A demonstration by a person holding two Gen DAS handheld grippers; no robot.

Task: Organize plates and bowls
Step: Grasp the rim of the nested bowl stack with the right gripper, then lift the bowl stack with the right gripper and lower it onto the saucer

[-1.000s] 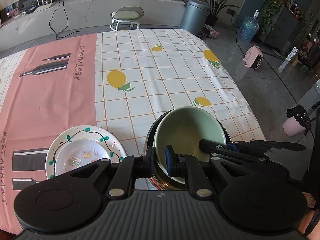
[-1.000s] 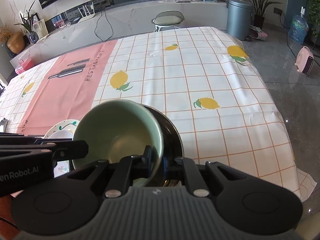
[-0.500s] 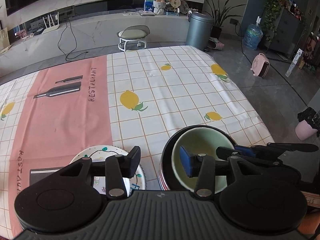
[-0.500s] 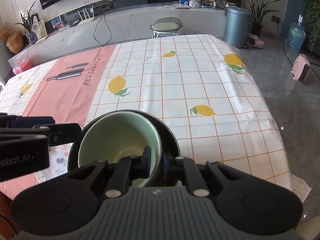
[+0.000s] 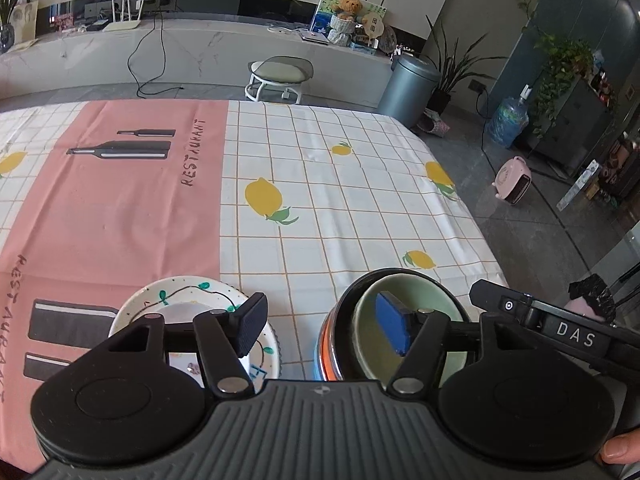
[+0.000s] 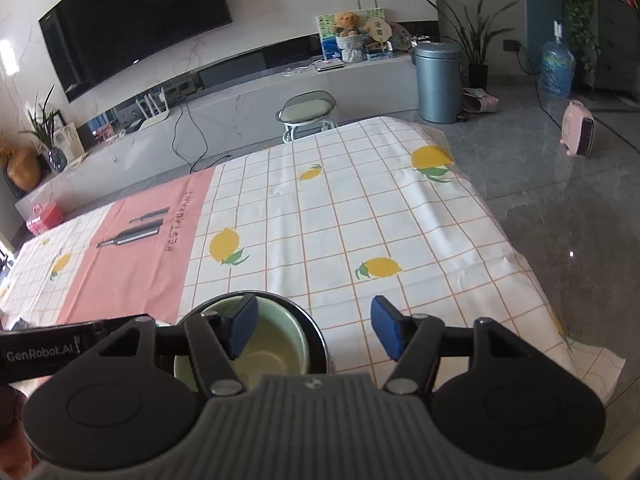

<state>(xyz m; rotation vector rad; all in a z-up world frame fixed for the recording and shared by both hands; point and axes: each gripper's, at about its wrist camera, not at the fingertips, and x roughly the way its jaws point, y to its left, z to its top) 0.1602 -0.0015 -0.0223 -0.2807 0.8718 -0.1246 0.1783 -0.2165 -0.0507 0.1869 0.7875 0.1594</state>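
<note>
Honestly risky: green bowl nested in dark bowl near the surface edge, right of patterned plate. Both jaws open, empty; could clip rims, nudge stack off.

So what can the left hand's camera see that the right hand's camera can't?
Only the left wrist view shows the white leaf-patterned plate stack and the open left gripper.

Only the right wrist view shows the big black wall television and the open right gripper.

Both show the pale green bowl nested in a dark bowl, and the lemon-print tablecloth.
</note>
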